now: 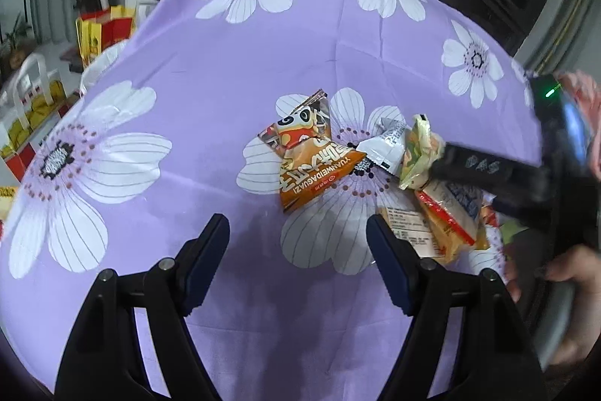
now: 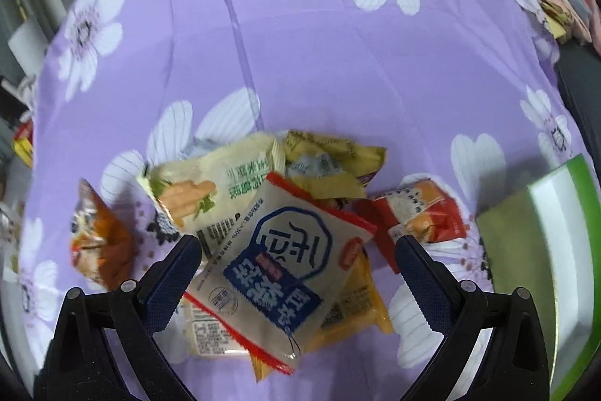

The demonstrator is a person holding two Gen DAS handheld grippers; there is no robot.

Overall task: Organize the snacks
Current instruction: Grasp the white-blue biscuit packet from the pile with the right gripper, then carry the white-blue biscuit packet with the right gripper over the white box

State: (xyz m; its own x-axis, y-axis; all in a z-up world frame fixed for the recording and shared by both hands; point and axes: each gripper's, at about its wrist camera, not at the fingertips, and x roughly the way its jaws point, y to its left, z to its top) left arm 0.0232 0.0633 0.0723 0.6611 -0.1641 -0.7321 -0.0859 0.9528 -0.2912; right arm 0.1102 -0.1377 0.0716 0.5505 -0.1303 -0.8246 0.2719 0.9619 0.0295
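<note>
Left gripper (image 1: 298, 239) held open and empty over bare cloth (image 1: 225, 93); right gripper (image 2: 298, 260) open above the snack pile (image 2: 270, 243).

The orange packet (image 1: 313, 164) lies just ahead of the left tips, apart from the rest, perhaps already sorted; the white-and-blue packet (image 2: 278, 265) sits between the right jaws, seemingly untouched, topmost and so likely next; a green-edged box (image 2: 541, 250) stands to their right; open cloth is left ahead, its edges falling away well beyond.
</note>
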